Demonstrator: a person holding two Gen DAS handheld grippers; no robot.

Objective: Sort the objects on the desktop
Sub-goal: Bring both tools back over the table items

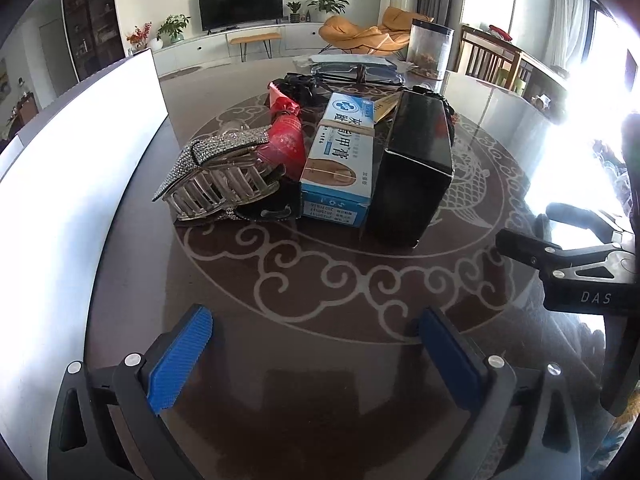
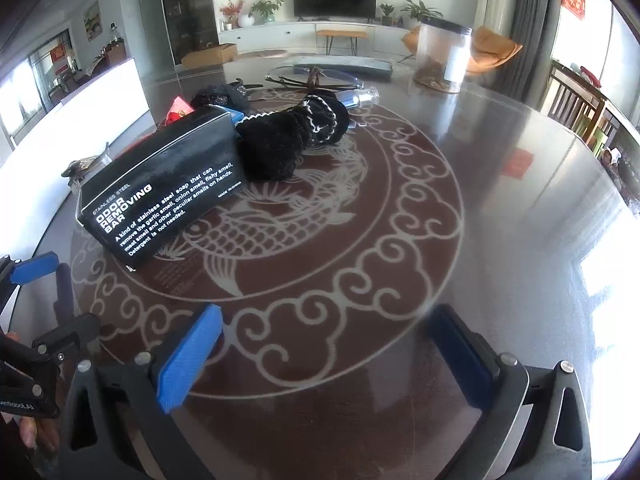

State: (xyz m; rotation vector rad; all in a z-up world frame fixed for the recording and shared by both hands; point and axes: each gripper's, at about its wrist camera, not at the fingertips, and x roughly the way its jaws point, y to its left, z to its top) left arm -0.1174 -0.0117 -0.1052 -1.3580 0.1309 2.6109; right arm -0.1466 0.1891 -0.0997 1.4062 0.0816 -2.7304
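Rhinestone hair clip (image 1: 218,172), glossy black carton (image 1: 412,172), ribbed blue-padded left claw (image 1: 316,354) spread

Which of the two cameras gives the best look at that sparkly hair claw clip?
The left wrist view. There the hair claw clip lies in plain sight, rhinestone top and clear teeth visible, beside the blue-and-white box. In the right wrist view only a sliver of it peeks out behind the black box.

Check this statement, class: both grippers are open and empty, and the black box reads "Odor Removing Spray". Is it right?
One word is wrong. In the right wrist view the black box reads "Odor Removing Bar", not Spray. The left gripper and right gripper are indeed open and empty.
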